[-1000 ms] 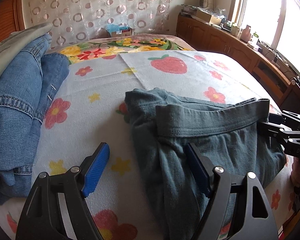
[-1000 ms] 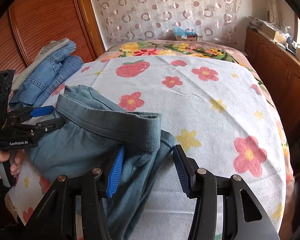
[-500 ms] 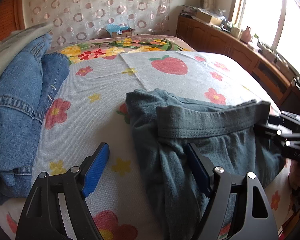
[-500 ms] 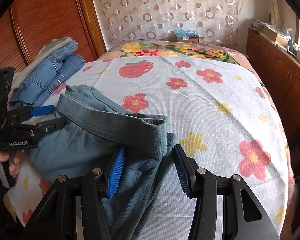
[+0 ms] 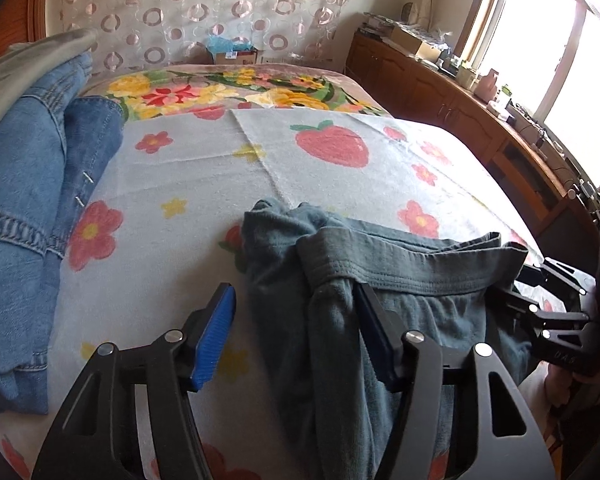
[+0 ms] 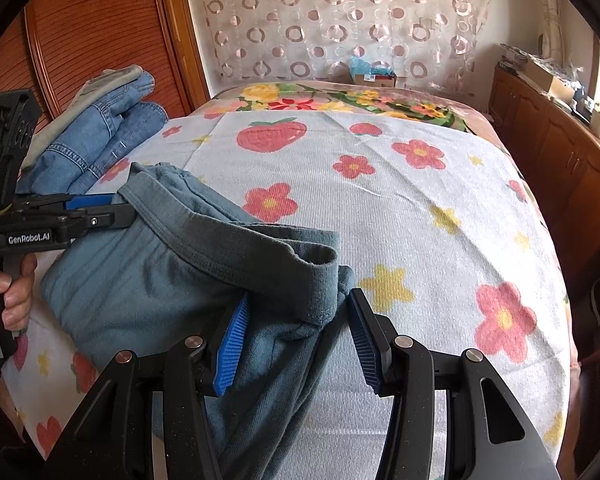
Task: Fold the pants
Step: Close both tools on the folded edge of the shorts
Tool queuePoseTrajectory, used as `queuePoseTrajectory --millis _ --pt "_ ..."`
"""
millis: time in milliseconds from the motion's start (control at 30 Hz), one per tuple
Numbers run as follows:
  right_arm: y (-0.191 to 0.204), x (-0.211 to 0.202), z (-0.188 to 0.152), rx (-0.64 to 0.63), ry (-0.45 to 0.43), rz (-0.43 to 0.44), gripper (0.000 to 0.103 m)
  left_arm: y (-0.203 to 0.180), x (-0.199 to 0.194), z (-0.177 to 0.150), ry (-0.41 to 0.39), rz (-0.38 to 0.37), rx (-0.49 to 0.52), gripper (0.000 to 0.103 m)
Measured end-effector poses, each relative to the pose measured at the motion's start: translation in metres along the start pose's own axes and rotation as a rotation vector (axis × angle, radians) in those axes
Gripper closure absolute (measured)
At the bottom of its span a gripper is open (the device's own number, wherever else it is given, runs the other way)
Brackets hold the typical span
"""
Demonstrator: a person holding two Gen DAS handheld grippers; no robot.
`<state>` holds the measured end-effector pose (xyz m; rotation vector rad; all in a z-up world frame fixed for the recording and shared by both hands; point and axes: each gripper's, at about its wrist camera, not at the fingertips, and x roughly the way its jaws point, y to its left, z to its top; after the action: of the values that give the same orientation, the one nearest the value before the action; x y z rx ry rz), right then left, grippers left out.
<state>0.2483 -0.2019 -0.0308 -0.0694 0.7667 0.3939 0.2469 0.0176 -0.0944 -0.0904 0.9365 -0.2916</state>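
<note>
The left gripper (image 5: 296, 334) sits low in the centre of its own view with its blue pads spread wide, straddling the near left corner of the waistband (image 5: 400, 256) of the grey-green pants (image 5: 432, 320); one pad is free over the sheet and the other lies against the cloth, so nothing is pinched. The right gripper (image 6: 296, 330), bottom centre of its view, is likewise spread, with the other end of the waistband and a bunched fold of fabric lying loose between the pads. The pants lie on the bed (image 6: 380, 208), at the lower left of the right wrist view and lower right of the left wrist view, their waistband running between the two grippers and the body bulging below it. The step in hand looks like taking hold of both waistband corners. To do it well, each gripper should go slightly deeper so the thick hem, not just a thin outer layer, sits fully between the pads, then close on all layers together; both ends should be gripped at matching height so the band lifts level and the legs hang straight. A pile of blue jeans (image 5: 24, 208) lies along the left edge of the left wrist view, apart from the work, and any swing should stay clear of it.
</note>
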Motion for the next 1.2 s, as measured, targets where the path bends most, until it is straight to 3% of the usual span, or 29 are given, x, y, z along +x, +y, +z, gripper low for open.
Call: queuePoseTrajectory --millis 267,467,733,933,967,1000,1100,1200 --pt "0.0 0.0 0.0 0.001 0.0 0.001 0.052 -0.002 0.002 0.002 0.017 -0.036 0.018 0.055" --pt "0.0 0.0 0.0 0.0 -0.001 0.001 0.052 -0.01 -0.007 -0.002 -0.016 -0.038 0.041 0.08" --pt "-0.002 -0.001 0.0 0.002 -0.002 0.004 0.052 -0.03 -0.041 -0.012 -0.112 0.01 0.108 0.084" --pt "-0.003 -0.003 0.0 0.014 -0.005 0.014 0.052 -0.037 -0.051 -0.016 -0.142 0.018 0.127 0.084" --pt "-0.005 -0.003 -0.001 0.029 -0.008 0.025 0.054 -0.037 -0.051 -0.016 -0.144 0.018 0.127 0.084" --pt "-0.007 -0.004 -0.001 0.041 -0.01 0.026 0.065 -0.036 -0.051 -0.016 -0.146 0.02 0.126 0.084" --pt "-0.012 -0.005 -0.003 0.082 -0.011 0.076 0.084 -0.036 -0.053 -0.016 -0.155 0.017 0.12 0.084" --pt "-0.014 -0.01 -0.005 0.092 -0.025 0.095 0.092 -0.038 -0.061 -0.018 -0.167 0.005 0.12 0.085"
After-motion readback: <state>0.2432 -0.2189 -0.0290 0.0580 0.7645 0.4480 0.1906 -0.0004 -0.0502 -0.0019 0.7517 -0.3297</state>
